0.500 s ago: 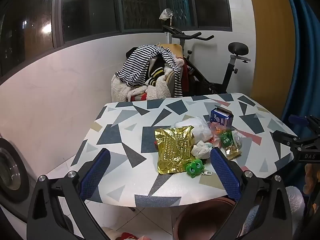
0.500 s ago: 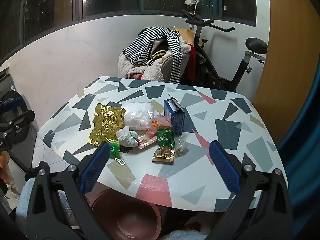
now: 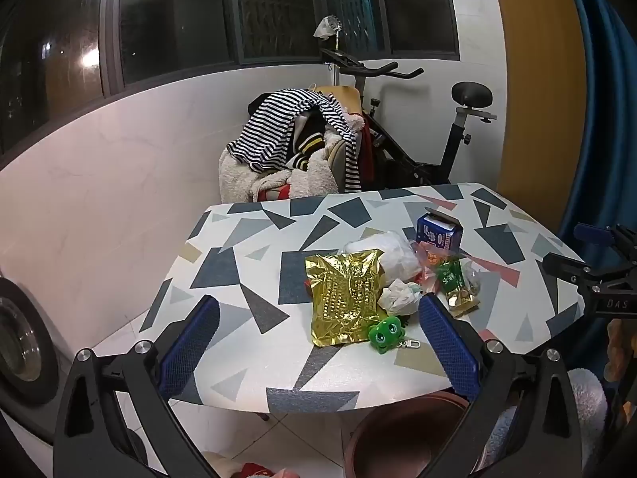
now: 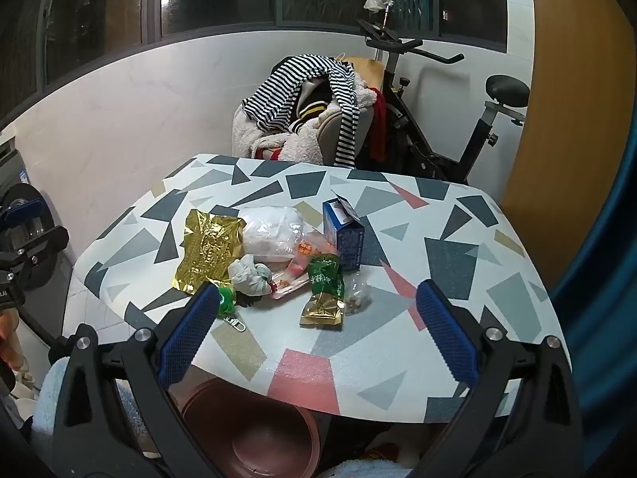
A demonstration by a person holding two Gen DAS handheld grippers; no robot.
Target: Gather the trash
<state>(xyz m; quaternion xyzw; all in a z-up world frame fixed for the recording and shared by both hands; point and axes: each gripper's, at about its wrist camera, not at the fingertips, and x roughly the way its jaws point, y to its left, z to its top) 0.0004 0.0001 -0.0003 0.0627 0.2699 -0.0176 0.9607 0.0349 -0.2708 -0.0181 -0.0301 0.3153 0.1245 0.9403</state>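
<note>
Hovering wide open and empty, the left gripper (image 3: 318, 338) and right gripper (image 4: 316, 318) face trash piled mid-table, where a green frog keychain (image 3: 385, 334) at 5 o'clock of the gold foil bag (image 3: 345, 294) could easily get swept into the brown bin (image 4: 251, 430) by mistake.
</note>
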